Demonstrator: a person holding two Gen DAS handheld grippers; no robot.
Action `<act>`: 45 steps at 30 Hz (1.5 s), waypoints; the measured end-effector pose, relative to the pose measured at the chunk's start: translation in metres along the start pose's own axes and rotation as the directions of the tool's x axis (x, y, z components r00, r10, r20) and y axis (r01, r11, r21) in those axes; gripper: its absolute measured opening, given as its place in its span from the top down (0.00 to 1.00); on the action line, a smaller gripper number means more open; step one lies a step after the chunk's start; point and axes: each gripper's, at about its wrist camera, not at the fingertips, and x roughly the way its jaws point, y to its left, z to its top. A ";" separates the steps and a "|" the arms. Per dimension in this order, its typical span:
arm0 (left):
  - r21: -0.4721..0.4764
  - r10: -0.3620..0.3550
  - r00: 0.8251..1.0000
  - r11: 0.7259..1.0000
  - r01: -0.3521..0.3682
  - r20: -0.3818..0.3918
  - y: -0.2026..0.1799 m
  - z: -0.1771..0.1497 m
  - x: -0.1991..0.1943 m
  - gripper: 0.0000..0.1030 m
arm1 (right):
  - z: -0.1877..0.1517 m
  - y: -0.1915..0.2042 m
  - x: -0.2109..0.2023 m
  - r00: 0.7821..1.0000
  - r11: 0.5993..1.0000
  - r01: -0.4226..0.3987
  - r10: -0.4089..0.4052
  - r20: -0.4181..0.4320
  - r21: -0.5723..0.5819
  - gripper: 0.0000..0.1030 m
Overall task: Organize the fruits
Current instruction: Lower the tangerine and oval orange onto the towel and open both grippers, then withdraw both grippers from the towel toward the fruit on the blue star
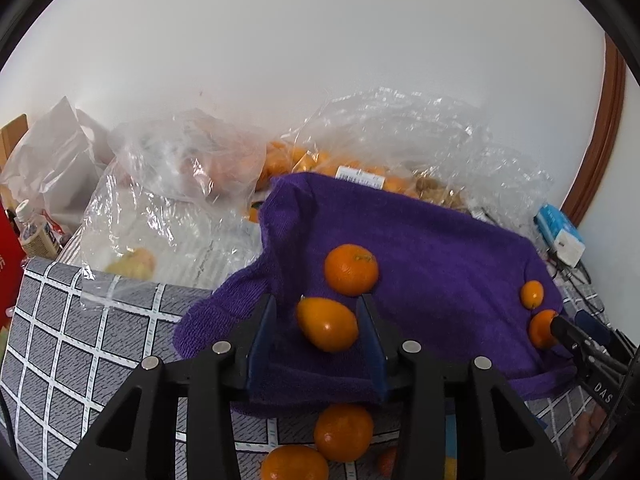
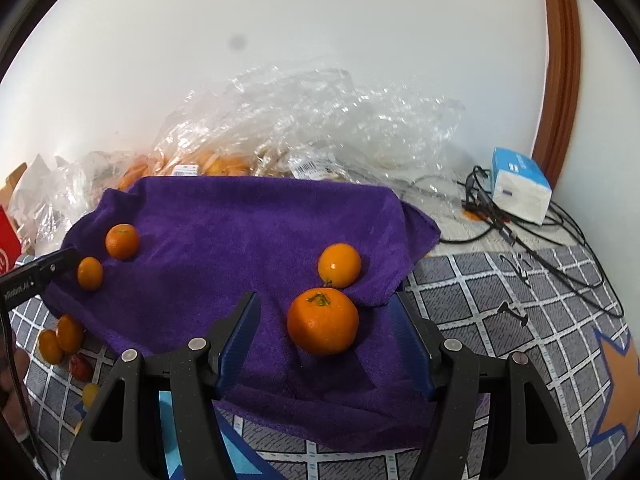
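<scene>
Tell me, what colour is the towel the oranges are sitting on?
Purple. The towel shows best in the right wrist view, spread flat under the oranges.

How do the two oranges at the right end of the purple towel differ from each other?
The near orange is larger and deeper orange; the far orange is smaller and paler. The near one shows a green stem scar on top, while the far one shows a smooth, shiny side. The near one lies between the open fingers of the right gripper; the far one lies beyond them. Both rest on the towel.
</scene>
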 end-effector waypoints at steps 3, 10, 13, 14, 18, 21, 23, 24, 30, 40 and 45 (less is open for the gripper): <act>-0.005 -0.016 0.999 1.000 0.016 0.035 0.000 0.001 -0.007 0.62 | 0.002 0.002 -0.004 1.000 1.000 0.010 -0.010 0.011 0.001 0.36; -0.048 -0.012 0.997 0.999 0.016 0.076 0.006 0.004 -0.018 0.62 | 0.012 -0.001 -0.016 1.000 1.000 0.019 -0.019 -0.021 0.023 0.36; -0.064 -0.054 0.996 0.996 0.058 0.065 0.007 0.005 -0.019 0.62 | 0.013 -0.004 -0.024 0.999 0.999 -0.006 0.008 -0.051 0.040 0.36; -0.072 -0.072 0.996 0.994 0.076 0.061 0.007 0.005 -0.021 0.62 | 0.012 -0.006 -0.026 0.997 0.998 -0.031 0.034 -0.072 0.046 0.36; -0.061 -0.105 0.991 0.992 0.110 0.077 0.005 0.006 -0.029 0.62 | 0.004 -0.006 -0.036 0.992 0.998 -0.052 0.057 -0.116 0.045 0.36; -0.071 -0.158 0.985 0.984 0.163 0.073 0.007 0.009 -0.035 0.62 | -0.006 -0.005 -0.046 0.988 0.998 -0.033 0.041 -0.146 0.054 0.36; -0.090 -0.194 0.979 0.976 0.199 0.065 0.007 0.011 -0.040 0.62 | -0.013 -0.004 -0.053 0.986 0.996 -0.045 0.056 -0.157 0.071 0.36; -0.091 -0.193 0.979 0.976 0.199 0.069 0.007 0.013 -0.042 0.62 | -0.018 -0.004 -0.057 0.985 0.996 -0.051 0.063 -0.159 0.076 0.36; -0.066 -0.164 0.985 0.984 0.167 0.049 0.005 0.015 -0.059 0.62 | -0.038 0.014 -0.077 0.987 0.995 -0.080 0.087 -0.135 0.055 0.36; -0.109 -0.086 0.994 0.991 0.079 -0.061 0.050 -0.037 -0.082 0.60 | -0.047 0.060 -0.060 0.960 0.971 -0.241 0.238 -0.147 -0.003 0.39; -0.096 -0.055 0.992 0.994 0.044 -0.113 0.060 -0.052 -0.084 0.60 | -0.049 0.078 -0.049 0.950 0.964 -0.263 0.251 -0.183 -0.045 0.42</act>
